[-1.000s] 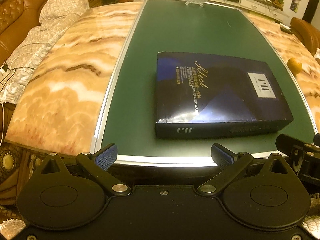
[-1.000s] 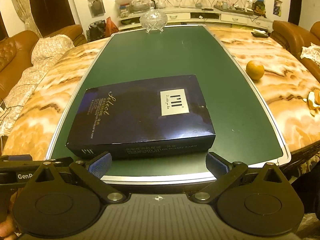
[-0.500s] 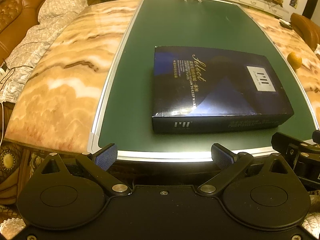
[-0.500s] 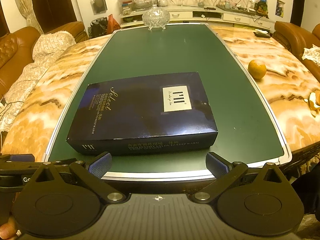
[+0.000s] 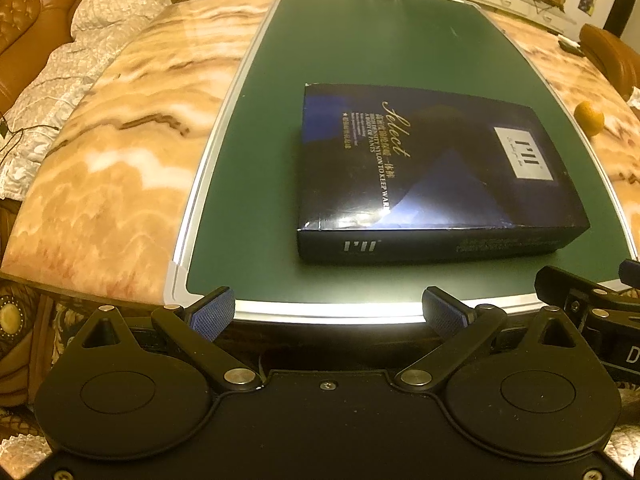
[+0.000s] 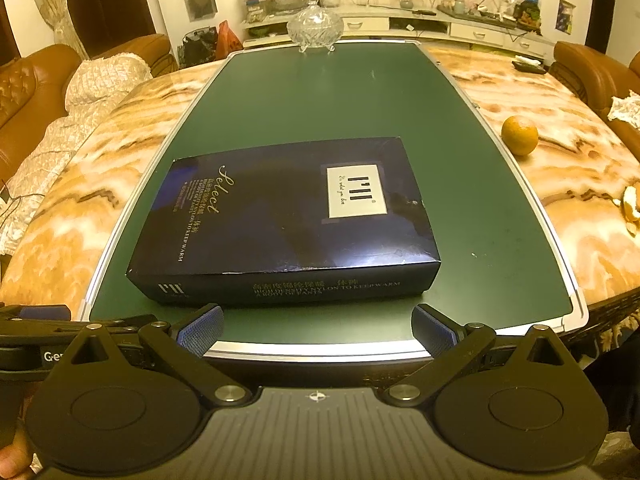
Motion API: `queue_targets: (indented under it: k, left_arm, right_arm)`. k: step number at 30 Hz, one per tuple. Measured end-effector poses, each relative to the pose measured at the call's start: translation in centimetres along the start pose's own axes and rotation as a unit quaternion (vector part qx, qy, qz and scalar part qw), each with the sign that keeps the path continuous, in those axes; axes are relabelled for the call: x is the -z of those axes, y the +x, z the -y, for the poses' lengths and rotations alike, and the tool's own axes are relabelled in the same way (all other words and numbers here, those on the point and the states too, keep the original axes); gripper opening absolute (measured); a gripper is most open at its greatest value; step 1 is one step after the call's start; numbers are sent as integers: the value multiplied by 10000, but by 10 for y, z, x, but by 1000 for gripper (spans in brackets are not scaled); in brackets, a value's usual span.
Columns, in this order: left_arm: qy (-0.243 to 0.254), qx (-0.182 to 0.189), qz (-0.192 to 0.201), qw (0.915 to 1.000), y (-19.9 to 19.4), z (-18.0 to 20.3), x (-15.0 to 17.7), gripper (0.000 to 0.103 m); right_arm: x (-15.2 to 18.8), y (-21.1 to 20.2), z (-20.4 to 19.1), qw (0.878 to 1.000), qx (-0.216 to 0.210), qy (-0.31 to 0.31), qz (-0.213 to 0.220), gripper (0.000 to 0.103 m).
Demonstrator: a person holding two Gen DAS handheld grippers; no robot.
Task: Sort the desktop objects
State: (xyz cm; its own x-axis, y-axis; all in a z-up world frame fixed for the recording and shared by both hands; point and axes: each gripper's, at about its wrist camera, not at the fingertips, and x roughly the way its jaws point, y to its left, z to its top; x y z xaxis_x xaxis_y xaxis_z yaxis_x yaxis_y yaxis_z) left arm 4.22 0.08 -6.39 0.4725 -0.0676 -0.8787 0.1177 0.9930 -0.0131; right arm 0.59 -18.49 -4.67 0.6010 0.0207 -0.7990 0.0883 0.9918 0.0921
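A green board (image 6: 360,96) with a silver rim is laid on a marble table (image 6: 560,168). Its near edge runs just ahead of both grippers, and bare green is left between that edge and the box. Much open green is seen beyond the box, up to the far end of the board, and narrower strips are left on either side.

A dark blue box (image 6: 280,216) is laid flat on the near half of the board, with its long side turned toward the grippers and slightly askew to the board's edge. In the left wrist view the box (image 5: 432,168) is seen ahead and to the right.

The left gripper (image 5: 328,314) is held wide open over the near rim, empty, and apart from the box. The right gripper (image 6: 318,330) is likewise spread wide and empty; its blue pads (image 6: 200,330) are placed just short of the box's near side, without touching it. Part of the right gripper is caught at the right margin of the left wrist view.

A glass bowl (image 6: 315,29) is set at the far end of the board. An orange (image 6: 519,135) is seen on the marble just beside the board's right rim, and some peel (image 6: 630,210) lies nearer on the right. Nothing is placed between the grippers and the box.
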Motion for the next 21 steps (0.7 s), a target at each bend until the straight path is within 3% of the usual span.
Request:
queue_targets:
  k: [21]
  left_arm:
    - [46, -145, -24, 9999, 4, 3, -3, 102]
  right_arm:
    - [-2, 7, -3, 10000, 2, -61, -51, 103]
